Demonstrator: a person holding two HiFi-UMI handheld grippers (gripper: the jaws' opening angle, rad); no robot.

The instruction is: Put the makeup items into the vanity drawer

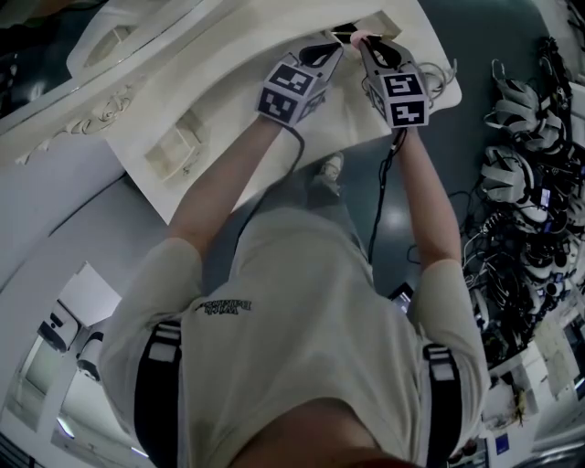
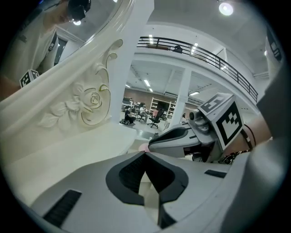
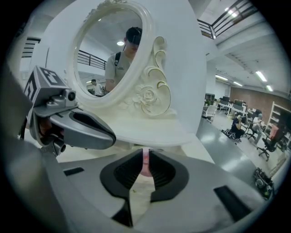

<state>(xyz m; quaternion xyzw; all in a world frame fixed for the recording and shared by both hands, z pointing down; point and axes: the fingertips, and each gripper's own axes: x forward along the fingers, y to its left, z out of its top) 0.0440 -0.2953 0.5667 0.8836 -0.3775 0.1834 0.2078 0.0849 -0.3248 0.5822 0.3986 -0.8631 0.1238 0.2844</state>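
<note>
A white vanity (image 1: 228, 82) with a carved oval mirror (image 3: 109, 50) fills the top of the head view. Both grippers reach over its far right end, side by side. My right gripper (image 1: 364, 40) is shut on a small pink makeup item (image 3: 145, 163), whose tip also shows in the head view (image 1: 357, 37). My left gripper (image 1: 335, 47) sits just to its left, its jaws together with nothing between them (image 2: 145, 153). A dark opening with a box-like edge (image 1: 382, 22) lies just past the fingertips; I cannot tell whether it is the drawer.
Two small recessed compartments (image 1: 174, 151) sit in the vanity top at the left. A heap of cables and headsets (image 1: 530, 183) covers the floor at the right. The person's shoe (image 1: 331, 167) stands by the vanity's near edge.
</note>
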